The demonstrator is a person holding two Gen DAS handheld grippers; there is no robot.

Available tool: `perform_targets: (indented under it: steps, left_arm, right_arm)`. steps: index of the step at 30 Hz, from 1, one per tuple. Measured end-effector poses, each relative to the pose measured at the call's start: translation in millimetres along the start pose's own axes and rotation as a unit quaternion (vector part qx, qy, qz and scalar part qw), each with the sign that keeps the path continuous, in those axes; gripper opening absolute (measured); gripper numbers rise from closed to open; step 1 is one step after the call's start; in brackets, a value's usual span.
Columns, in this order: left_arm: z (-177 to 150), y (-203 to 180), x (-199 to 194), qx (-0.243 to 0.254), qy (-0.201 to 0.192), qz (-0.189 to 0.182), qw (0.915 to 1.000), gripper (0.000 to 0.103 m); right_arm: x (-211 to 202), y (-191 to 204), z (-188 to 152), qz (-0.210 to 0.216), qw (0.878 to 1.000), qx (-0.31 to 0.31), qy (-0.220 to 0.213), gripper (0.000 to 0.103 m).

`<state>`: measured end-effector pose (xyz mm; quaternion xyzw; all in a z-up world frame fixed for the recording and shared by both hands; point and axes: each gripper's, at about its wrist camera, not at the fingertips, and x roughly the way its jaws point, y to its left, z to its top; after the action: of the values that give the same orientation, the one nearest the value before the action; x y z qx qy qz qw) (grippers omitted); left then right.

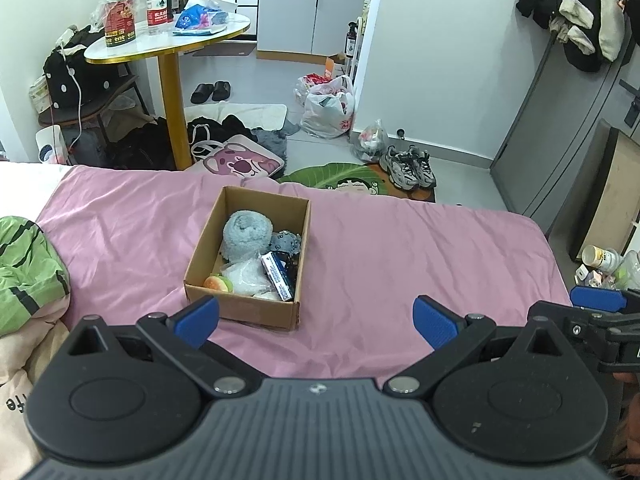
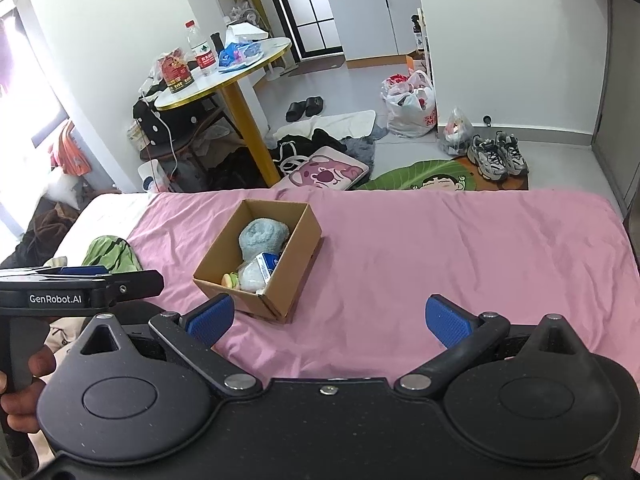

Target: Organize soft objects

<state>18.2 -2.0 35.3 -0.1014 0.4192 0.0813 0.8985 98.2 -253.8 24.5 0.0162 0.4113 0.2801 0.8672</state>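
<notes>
Both jaws spread wide, empty: your left gripper (image 1: 316, 322) & right gripper (image 2: 328, 322) hover over pink sheet (image 1: 400, 248). Cardboard box (image 1: 244, 304) sits ahead w/ blue-grey plush (image 1: 246, 234) inside.

Left black hand-held gripper with blue pads (image 1: 316, 322) held level, jaws spread wide, empty, right black hand-held gripper with blue pads (image 2: 329, 320) just beside it, jaws equally wide, empty, bare hand (image 2: 24, 384) gripping the left handle

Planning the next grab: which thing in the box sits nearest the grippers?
The peach-and-green round toy, in the cardboard box's near left corner; the grey-blue rolled towel lies at the far end.
</notes>
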Motion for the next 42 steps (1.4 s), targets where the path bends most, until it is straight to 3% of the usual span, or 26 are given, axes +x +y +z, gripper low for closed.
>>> perform_targets:
  steps: [42]
  left_arm:
    - [-0.7,-0.2,-1.4,0.003,0.0,-0.001,1.0,0.102]
  right_arm:
    - [-3.8,3.6,0.1,-0.015,1.0,-0.014,0.0,0.103]
